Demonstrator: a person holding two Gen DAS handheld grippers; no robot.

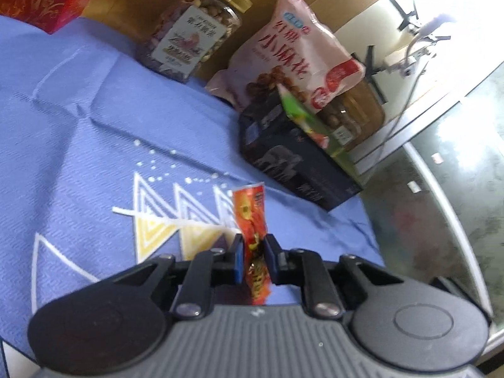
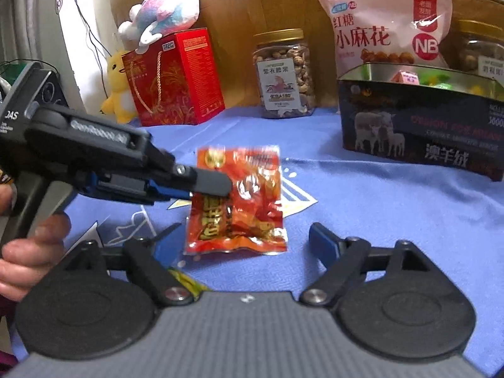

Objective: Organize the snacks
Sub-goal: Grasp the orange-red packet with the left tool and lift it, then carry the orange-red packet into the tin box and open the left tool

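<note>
My left gripper (image 1: 254,245) is shut on a small red-orange snack packet (image 1: 252,217) and holds it above the blue tablecloth. In the right wrist view the left gripper (image 2: 220,182) comes in from the left, holding the same packet (image 2: 249,208) by its left side. My right gripper (image 2: 242,239) is open and empty, just below and in front of the hanging packet. A dark open tin box (image 2: 419,132) with several snacks inside stands at the right; it also shows in the left wrist view (image 1: 293,160).
A pink snack bag (image 2: 384,25) leans behind the tin. A jar of nuts (image 2: 283,75), a red gift box (image 2: 173,78) and plush toys (image 2: 163,9) stand along the wooden back. A second jar (image 2: 482,50) is at far right. The table edge (image 1: 371,220) drops off beside the tin.
</note>
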